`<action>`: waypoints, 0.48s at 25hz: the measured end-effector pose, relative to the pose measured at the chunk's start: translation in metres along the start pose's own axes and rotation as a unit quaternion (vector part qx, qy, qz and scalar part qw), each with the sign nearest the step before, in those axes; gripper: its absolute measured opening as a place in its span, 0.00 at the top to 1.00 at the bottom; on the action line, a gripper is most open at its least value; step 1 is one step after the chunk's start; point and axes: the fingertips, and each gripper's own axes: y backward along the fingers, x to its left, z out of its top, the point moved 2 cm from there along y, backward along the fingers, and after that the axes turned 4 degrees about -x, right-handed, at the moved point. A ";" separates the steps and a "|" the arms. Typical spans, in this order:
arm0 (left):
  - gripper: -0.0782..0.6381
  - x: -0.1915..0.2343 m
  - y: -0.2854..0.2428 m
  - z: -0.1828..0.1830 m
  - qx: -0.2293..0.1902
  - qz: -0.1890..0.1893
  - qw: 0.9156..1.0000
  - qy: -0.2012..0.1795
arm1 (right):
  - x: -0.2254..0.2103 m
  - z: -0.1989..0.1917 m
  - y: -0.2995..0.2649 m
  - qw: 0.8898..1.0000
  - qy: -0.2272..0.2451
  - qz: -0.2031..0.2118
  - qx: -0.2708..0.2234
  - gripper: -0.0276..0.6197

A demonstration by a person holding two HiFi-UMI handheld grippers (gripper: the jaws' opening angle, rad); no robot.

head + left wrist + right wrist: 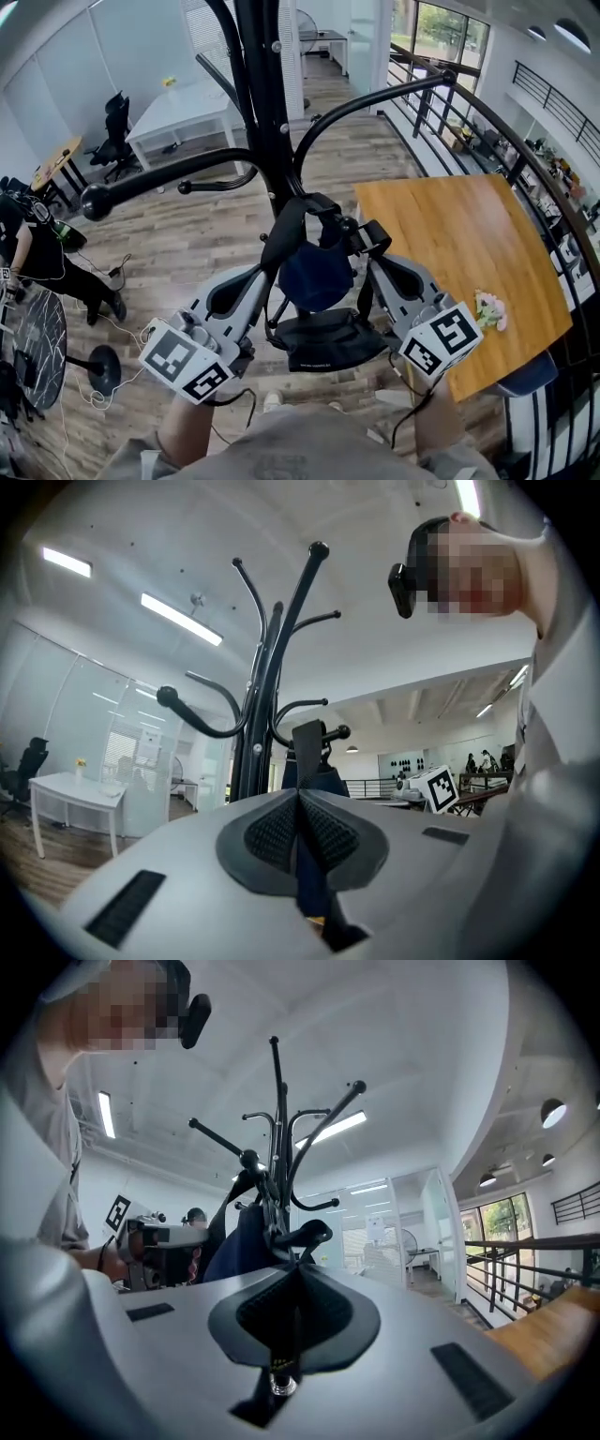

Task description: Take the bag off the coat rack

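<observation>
A dark blue bag (317,272) with black straps hangs from the black coat rack (267,112), right in front of me. My left gripper (272,267) is shut on the bag's left strap; in the left gripper view that strap (307,747) runs from the closed jaws (300,803) up to a hook. My right gripper (367,248) is shut on the right strap (281,1354), which carries a small metal ring below the closed jaws (292,1283). The bag (239,1241) shows beyond them, against the rack (279,1129).
A wooden table (469,253) stands at the right with a small flower toy (489,309) near its edge. A black railing (487,112) runs behind it. At the back left is a white desk (183,112). A person (37,253) sits at the far left.
</observation>
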 end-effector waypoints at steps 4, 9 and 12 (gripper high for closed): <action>0.87 -0.001 -0.001 0.025 -0.031 -0.022 0.999 0.006 | 0.008 0.028 0.005 1.000 0.014 -0.010 -0.024 0.91; 0.87 -0.004 -0.004 0.060 -0.072 -0.059 0.995 0.022 | 0.003 0.064 0.015 0.998 0.008 -0.032 -0.057 0.91; 0.87 -0.011 -0.008 0.078 -0.090 -0.078 0.993 0.021 | 0.001 0.083 0.026 0.996 -0.001 -0.048 -0.081 0.91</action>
